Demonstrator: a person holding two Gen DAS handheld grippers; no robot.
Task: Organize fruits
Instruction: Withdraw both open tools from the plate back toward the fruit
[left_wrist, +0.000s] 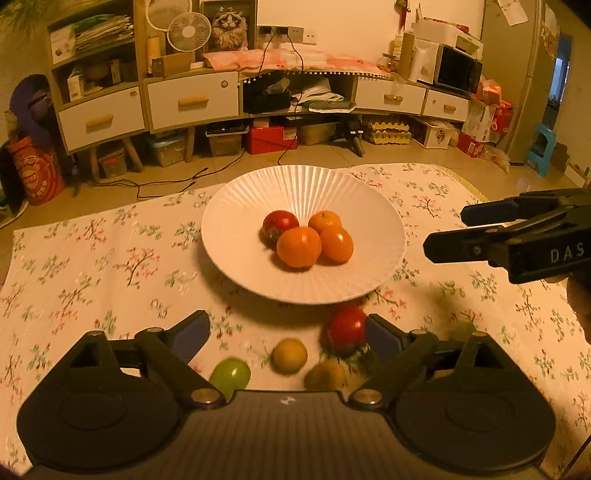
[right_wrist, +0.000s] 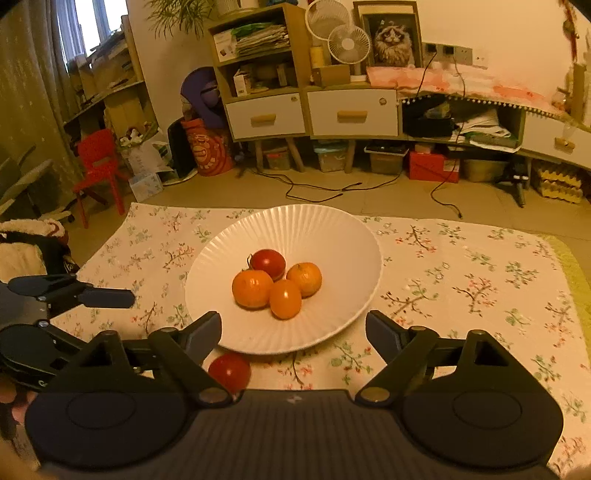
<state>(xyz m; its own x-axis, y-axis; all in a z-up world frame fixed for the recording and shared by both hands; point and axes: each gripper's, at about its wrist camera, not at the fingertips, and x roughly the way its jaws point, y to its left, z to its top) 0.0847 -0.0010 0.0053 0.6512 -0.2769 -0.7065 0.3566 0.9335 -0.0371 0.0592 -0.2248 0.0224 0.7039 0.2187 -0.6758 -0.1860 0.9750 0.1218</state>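
Observation:
A white ribbed plate (left_wrist: 258, 206) (right_wrist: 332, 236) on the floral cloth holds three oranges (left_wrist: 299, 246) (right_wrist: 252, 288) and a red fruit (left_wrist: 279, 223) (right_wrist: 268, 263). In front of the plate lie a loose red fruit (left_wrist: 346, 328) (right_wrist: 229, 371), a yellow-brown fruit (left_wrist: 290, 355), a green fruit (left_wrist: 231, 376), a kiwi-like fruit (left_wrist: 325, 376) and a blurred green fruit (left_wrist: 461, 330). My left gripper (left_wrist: 286, 332) is open above these loose fruits, its right pad beside the red one. My right gripper (right_wrist: 293, 334) is open and empty over the plate's near rim, and it also shows in the left wrist view (left_wrist: 443, 230).
The floral cloth (left_wrist: 92, 266) (right_wrist: 461, 280) lies on a tiled floor. Behind it stand a low cabinet with white drawers (left_wrist: 192, 99) (right_wrist: 351, 112), boxes, cables, and a red chair (right_wrist: 98, 166) at the left.

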